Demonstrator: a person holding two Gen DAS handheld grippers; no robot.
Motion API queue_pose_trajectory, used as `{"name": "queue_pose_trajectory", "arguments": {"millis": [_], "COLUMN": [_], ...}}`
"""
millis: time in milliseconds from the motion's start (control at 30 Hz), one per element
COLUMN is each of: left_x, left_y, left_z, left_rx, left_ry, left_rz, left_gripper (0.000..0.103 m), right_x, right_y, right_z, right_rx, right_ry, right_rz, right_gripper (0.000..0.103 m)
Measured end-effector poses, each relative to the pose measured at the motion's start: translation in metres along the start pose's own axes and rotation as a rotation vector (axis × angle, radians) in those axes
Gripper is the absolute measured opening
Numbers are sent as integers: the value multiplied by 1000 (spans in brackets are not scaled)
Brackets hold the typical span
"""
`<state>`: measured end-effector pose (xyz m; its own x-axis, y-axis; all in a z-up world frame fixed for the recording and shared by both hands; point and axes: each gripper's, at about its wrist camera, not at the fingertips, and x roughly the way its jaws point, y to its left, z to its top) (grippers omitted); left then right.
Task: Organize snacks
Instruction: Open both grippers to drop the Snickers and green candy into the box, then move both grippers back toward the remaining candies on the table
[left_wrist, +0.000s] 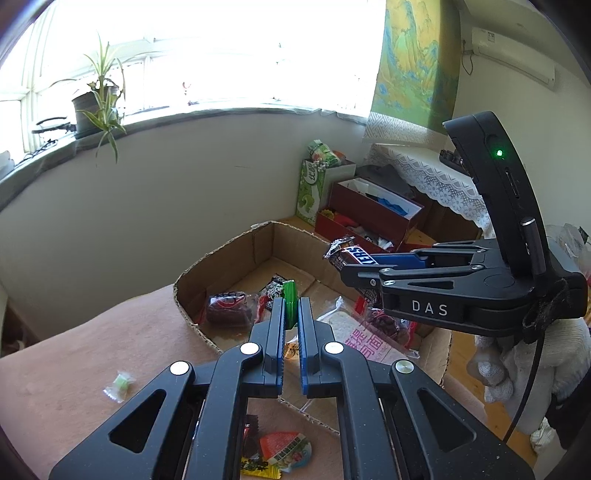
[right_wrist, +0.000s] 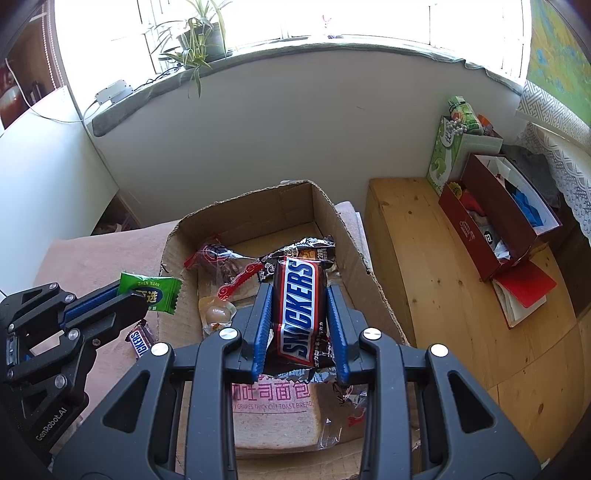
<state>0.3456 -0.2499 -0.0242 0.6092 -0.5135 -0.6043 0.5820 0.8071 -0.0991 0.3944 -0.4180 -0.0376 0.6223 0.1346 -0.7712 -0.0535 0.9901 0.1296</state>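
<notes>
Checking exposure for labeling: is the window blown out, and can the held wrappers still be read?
Left wrist view: window clipped white, strong fisheye bending, green candy seen edge-on, unreadable. Right wrist view: window also clipped, Snickers bar sharp and legible.

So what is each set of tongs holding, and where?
Left tongs: green candy packet, gripped at one end. Right tongs: Snickers bar, gripped across its long sides.

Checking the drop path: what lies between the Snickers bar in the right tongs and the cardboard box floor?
Right wrist view: under the brown Snickers bar lie a clear-wrapped toast pack and a dark wrapper, in the cardboard box.
</notes>
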Motion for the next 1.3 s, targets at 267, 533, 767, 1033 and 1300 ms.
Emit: {"name": "queue_pose_trajectory", "arguments": {"millis": [267, 533, 767, 1033, 1300], "left_x": [0, -3, -10, -28, -55], "left_y": [-2, -1, 2, 17, 60], "left_z": [0, -1, -1, -6, -21], "left_rx": [0, -5, -12, -37, -98], "left_ry": [-4, -7, -13, -29, -43], "left_rz": [0, 1, 4, 30, 82], "left_gripper": [15, 16, 16, 20, 31], "right_x": [2, -1, -8, -22, -41], "right_y": [-2, 2, 5, 16, 37], "right_z": [-1, -1, -3, -8, -20], "right_rx": [4, -4, -7, -13, -25], "right_ry": [1, -4, -13, -28, -60], "right_rz": [-6, -14, -23, -15, 12], "right_gripper": [30, 33, 41, 41, 58]}}
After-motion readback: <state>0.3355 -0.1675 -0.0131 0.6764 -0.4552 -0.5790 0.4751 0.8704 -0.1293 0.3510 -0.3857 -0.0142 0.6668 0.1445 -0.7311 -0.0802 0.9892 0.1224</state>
